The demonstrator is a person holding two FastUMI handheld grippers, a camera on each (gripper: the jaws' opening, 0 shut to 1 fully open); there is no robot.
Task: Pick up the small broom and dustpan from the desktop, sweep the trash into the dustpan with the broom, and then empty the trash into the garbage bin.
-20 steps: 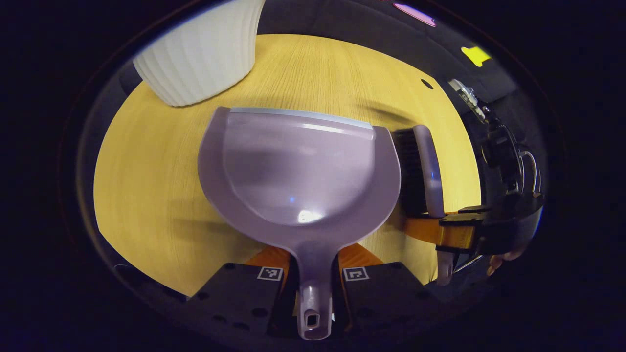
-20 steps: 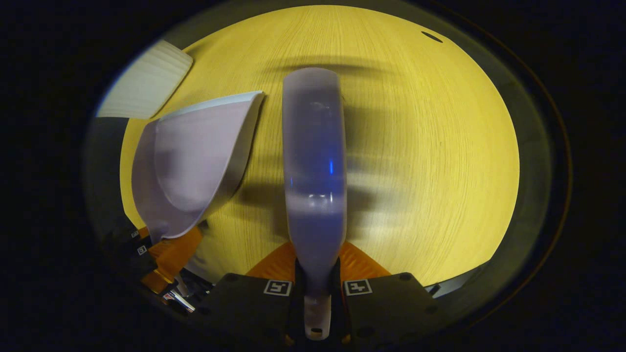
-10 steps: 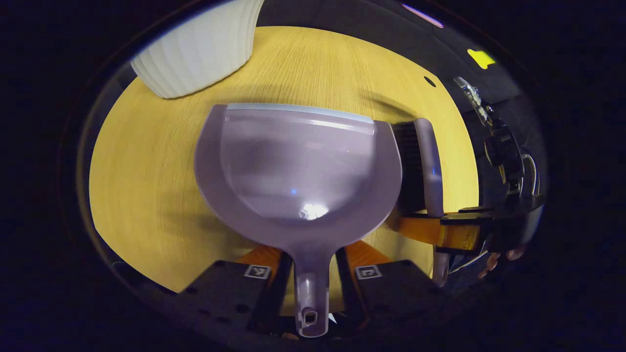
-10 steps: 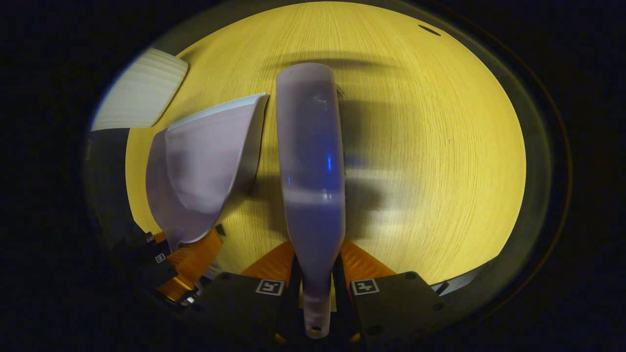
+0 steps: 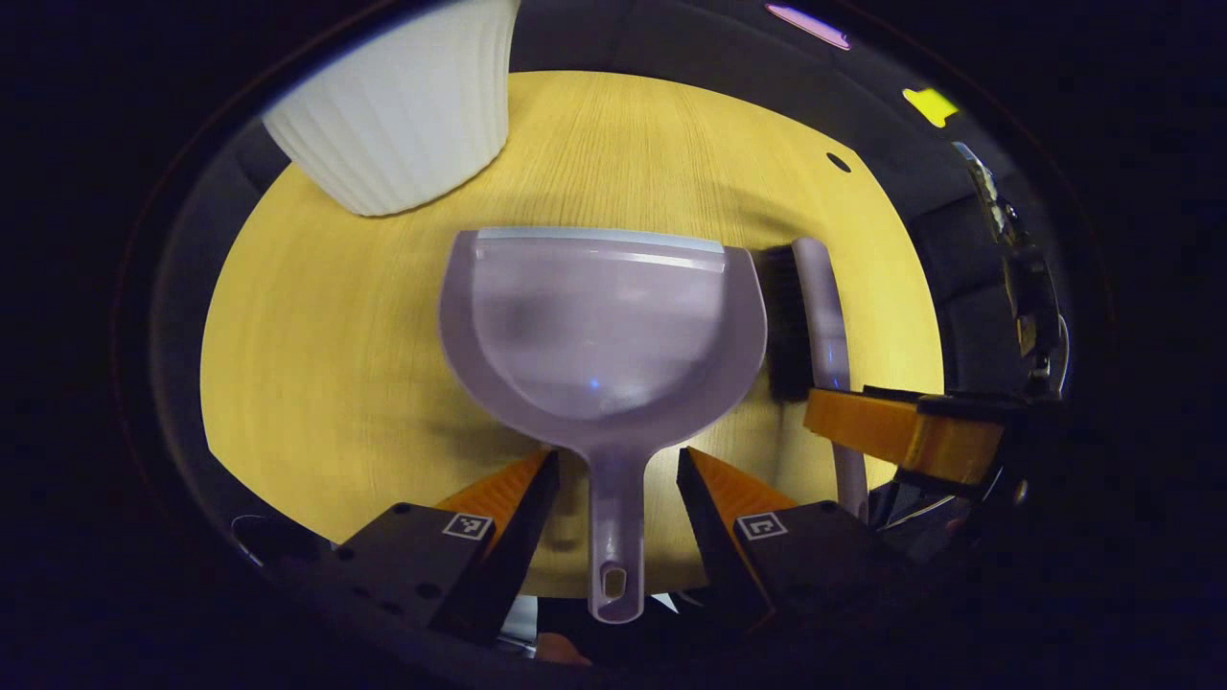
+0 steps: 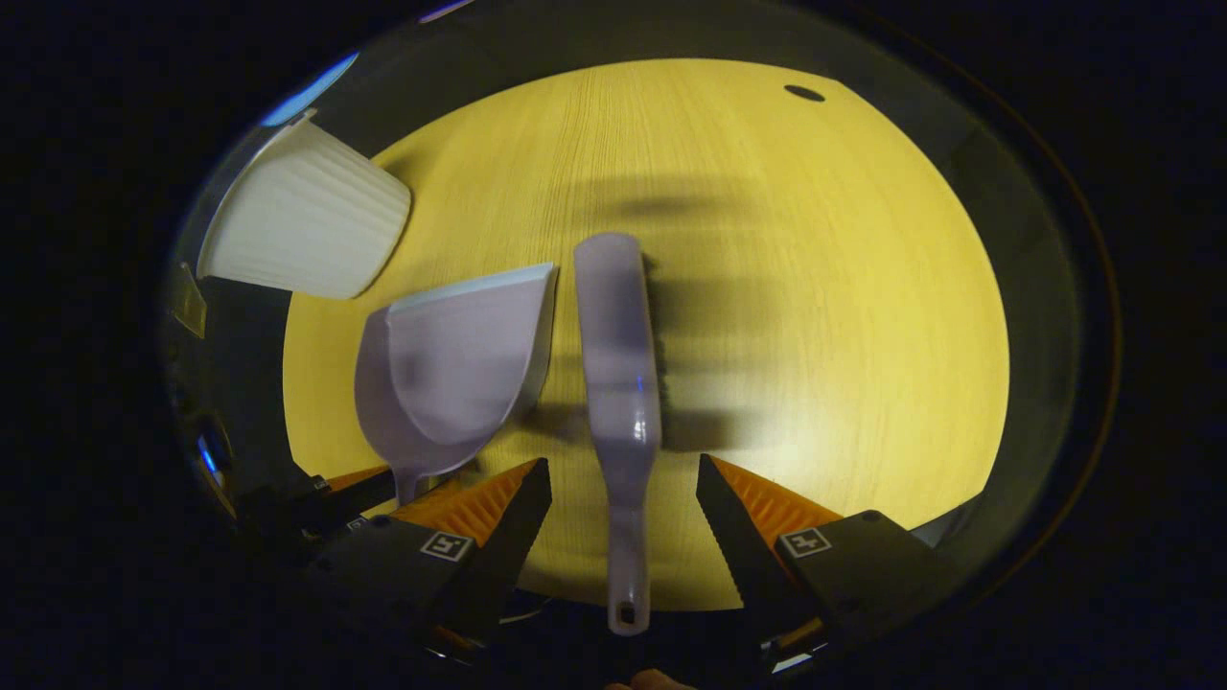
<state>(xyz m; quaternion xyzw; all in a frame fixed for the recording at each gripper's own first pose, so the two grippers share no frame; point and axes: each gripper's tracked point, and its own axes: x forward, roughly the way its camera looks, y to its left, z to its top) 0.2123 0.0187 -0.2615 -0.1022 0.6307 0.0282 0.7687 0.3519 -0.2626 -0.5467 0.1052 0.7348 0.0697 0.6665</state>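
While both tools gape wide and hold nothing, dustpan and broom lie side by side on the wooden table. A white ribbed bin stands at the far left.

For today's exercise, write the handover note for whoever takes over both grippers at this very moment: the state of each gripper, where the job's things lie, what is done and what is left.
Left gripper: open, fingers either side of the handle of the pale lilac plastic dustpan, not pressing on it.
Right gripper: open, astride the handle of the lilac small broom, which lies with its dark bristles sideways.
Both tools lie side by side on the yellow wooden desktop. The white ribbed garbage bin stands beyond the dustpan.
Done: the dustpan holds no trash and none shows on the desktop, so sweeping and emptying look finished, tools set down.
Left: probably only to draw both grippers back.
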